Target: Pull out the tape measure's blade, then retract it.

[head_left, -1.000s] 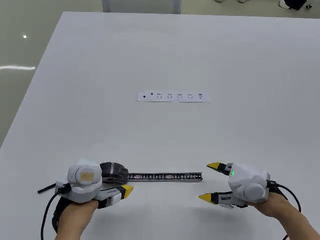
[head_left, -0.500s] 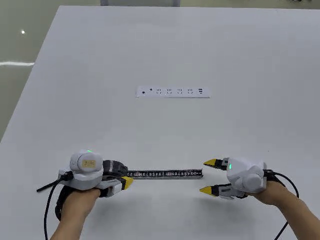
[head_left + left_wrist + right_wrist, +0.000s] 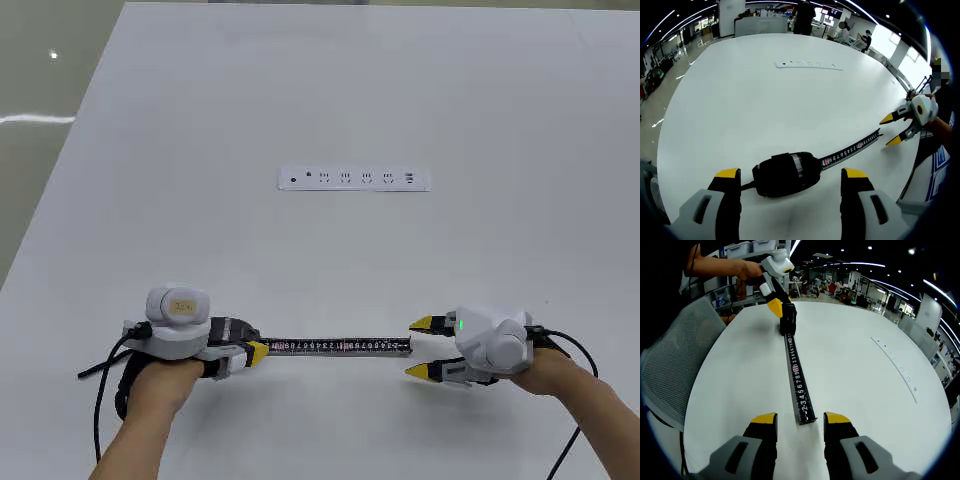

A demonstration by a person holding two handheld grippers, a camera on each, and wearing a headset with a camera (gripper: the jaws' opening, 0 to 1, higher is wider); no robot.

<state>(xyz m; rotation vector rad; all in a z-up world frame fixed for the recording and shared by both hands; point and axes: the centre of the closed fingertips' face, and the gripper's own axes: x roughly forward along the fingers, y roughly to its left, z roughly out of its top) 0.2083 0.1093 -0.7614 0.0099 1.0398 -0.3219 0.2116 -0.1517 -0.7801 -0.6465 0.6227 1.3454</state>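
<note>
Lying on the white office table (image 3: 300,100) are tape measure (image 3: 785,173) and power strip (image 3: 354,179).

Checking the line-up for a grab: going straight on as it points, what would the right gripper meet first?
The right gripper would most likely meet the free end of the black, white-numbered tape blade, which lies flat on the white table right at its open jaw tips. The depth is unclear.

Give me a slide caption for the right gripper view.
Open right gripper poised at the tip of the extended tape measure blade; left gripper straddles the case.
</note>
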